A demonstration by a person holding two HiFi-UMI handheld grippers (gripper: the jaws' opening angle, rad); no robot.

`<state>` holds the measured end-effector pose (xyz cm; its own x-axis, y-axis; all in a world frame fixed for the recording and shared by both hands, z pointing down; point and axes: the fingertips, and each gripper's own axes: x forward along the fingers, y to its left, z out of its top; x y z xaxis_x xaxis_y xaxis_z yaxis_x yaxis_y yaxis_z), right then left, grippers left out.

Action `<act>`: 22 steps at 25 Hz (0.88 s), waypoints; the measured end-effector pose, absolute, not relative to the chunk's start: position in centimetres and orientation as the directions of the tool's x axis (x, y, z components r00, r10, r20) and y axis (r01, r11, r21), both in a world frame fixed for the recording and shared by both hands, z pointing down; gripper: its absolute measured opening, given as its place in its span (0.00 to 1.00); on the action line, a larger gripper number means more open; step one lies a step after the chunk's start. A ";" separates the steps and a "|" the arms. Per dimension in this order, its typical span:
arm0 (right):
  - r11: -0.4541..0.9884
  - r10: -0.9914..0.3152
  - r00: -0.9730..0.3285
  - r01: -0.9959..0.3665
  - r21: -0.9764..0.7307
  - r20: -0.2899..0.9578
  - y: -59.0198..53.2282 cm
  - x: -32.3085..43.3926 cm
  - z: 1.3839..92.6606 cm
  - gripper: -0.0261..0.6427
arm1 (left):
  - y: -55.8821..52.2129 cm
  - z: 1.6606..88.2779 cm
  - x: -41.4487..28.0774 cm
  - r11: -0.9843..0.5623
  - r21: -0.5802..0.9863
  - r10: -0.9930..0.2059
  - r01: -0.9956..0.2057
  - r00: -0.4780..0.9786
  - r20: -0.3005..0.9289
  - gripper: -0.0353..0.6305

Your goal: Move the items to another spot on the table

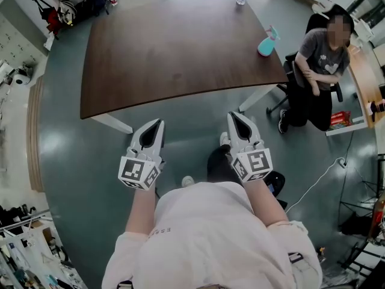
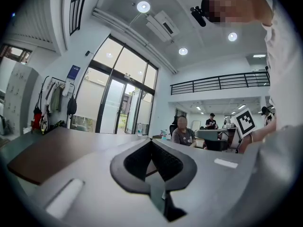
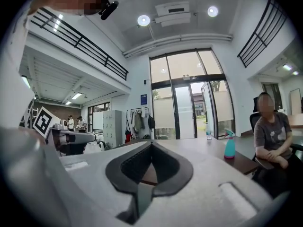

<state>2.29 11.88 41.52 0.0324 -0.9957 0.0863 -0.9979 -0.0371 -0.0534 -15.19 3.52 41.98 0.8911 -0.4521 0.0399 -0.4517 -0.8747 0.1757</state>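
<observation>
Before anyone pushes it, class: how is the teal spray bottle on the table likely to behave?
The spray bottle is tall and narrow-topped, so a high push would probably tip it. It stands near the table edge, so it might fall. Smooth plastic: perhaps slippery.

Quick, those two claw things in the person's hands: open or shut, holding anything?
Left gripper: jaws closed, holding nothing.
Right gripper: jaws closed, holding nothing.
</observation>
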 end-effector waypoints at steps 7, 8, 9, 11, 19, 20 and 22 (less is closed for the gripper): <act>0.013 -0.993 -0.022 -0.997 -0.073 0.116 7.7 7.9 43.1 0.03 | 0.4 41.9 -9.1 -0.868 0.165 -0.468 -0.468 0.883 0.044 0.08; 0.016 -0.993 -0.024 -0.997 -0.076 0.114 6.9 9.0 43.0 0.03 | -0.1 41.7 -7.8 -0.870 0.162 -0.464 -0.465 0.885 0.047 0.08; 0.021 -0.994 -0.029 -0.997 -0.074 0.109 6.2 10.1 42.7 0.03 | -0.6 41.6 -6.3 -0.873 0.161 -0.460 -0.461 0.887 0.049 0.08; 0.049 -0.993 -0.055 -0.997 -0.054 0.101 4.8 12.3 42.2 0.02 | -1.8 41.4 -3.5 -0.875 0.161 -0.455 -0.457 0.889 0.051 0.08; 0.052 -0.988 -0.063 -0.995 -0.082 0.141 0.4 26.3 42.6 0.02 | -6.6 41.7 9.8 -0.877 0.174 -0.443 -0.448 0.894 0.069 0.08; 0.052 -0.988 -0.063 -0.995 -0.083 0.144 -0.1 27.8 42.6 0.03 | -7.2 41.7 11.4 -0.879 0.177 -0.438 -0.443 0.896 0.068 0.08; 0.055 -0.986 -0.067 -0.995 -0.083 0.153 -1.0 30.2 42.9 0.03 | -8.2 41.6 14.4 -0.884 0.181 -0.427 -0.431 0.902 0.064 0.08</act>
